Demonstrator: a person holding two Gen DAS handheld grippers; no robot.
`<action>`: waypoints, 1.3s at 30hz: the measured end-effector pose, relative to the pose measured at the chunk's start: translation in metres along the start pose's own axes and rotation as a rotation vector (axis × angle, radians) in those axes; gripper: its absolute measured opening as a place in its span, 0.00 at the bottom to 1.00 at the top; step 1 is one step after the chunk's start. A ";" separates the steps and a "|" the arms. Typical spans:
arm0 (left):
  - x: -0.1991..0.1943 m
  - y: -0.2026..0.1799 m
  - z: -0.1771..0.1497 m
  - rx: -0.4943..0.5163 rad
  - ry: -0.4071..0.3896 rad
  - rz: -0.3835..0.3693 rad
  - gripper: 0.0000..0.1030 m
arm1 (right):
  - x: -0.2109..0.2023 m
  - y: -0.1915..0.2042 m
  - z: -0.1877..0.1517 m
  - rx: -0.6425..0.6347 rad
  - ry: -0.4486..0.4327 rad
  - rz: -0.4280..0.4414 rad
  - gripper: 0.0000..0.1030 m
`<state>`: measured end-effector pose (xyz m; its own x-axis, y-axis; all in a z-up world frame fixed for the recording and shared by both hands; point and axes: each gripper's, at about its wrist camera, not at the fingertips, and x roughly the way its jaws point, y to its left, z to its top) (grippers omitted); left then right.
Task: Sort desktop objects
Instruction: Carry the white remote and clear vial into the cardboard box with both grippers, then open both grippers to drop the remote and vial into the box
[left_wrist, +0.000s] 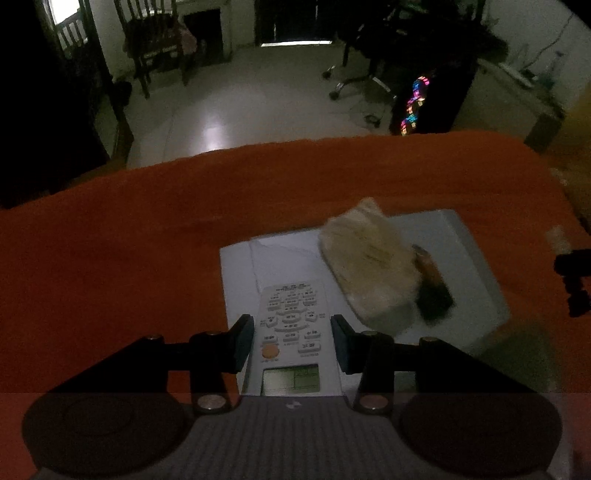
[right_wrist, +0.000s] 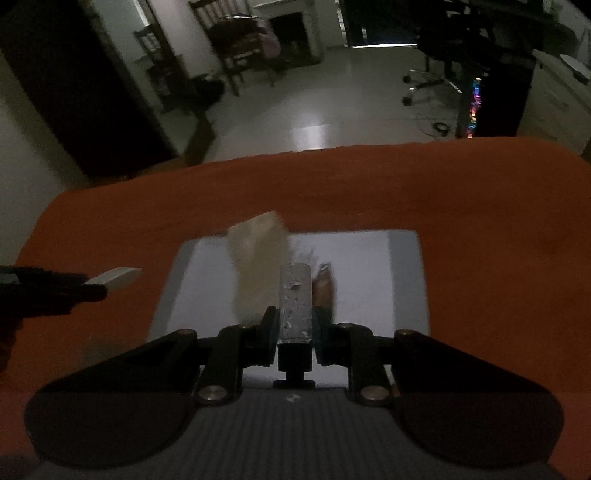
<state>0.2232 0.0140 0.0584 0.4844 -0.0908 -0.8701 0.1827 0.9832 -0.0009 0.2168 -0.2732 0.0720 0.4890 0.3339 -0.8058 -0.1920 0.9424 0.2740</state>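
Now the remote control is gripped between the jaws of the left gripper, above the grey tray on the orange-covered worktop. The clear spray bottle is clamped in the right gripper. Both items are best kept level and carried clear of the beige pouch before being set down apart. Only the left view shows the remote's buttons; only the right view reveals the bottle.
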 end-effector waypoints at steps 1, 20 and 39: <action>-0.009 -0.003 -0.009 -0.003 -0.004 -0.002 0.39 | -0.001 0.007 -0.008 -0.006 0.006 0.007 0.21; 0.007 -0.103 -0.156 0.008 0.063 0.042 0.39 | 0.073 0.045 -0.150 -0.038 0.178 0.003 0.21; 0.061 -0.113 -0.169 0.013 0.145 0.066 0.39 | 0.118 0.041 -0.164 -0.063 0.314 -0.037 0.21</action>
<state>0.0879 -0.0761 -0.0778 0.3676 -0.0009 -0.9300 0.1663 0.9840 0.0647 0.1273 -0.1984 -0.0976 0.2122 0.2677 -0.9398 -0.2361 0.9473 0.2166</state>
